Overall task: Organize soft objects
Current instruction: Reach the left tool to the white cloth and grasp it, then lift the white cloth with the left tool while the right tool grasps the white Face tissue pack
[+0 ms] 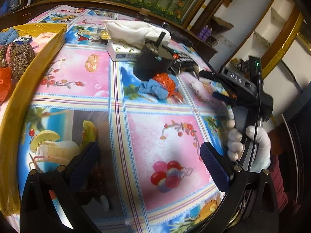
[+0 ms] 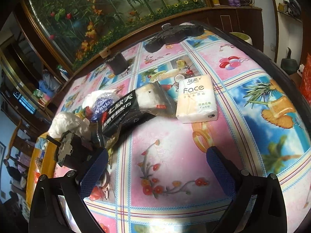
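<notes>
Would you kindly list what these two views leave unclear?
- Left wrist view: gold box cut off by the left edge, contents partly unseen.
- Left wrist view: blue cloth partly hidden under the black container.
- Right wrist view: black wipes pack covers the white bag behind.

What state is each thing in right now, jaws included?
Left gripper: jaws open, nothing between them.
Right gripper: jaws open, nothing between them.
Face tissue pack: lying flat on the tablecloth, apart from both grippers.
Black wet-wipe pack: lying crumpled on the table.
Blue cloth: bunched on the table, untouched.
Gold box: open, things inside.
</notes>
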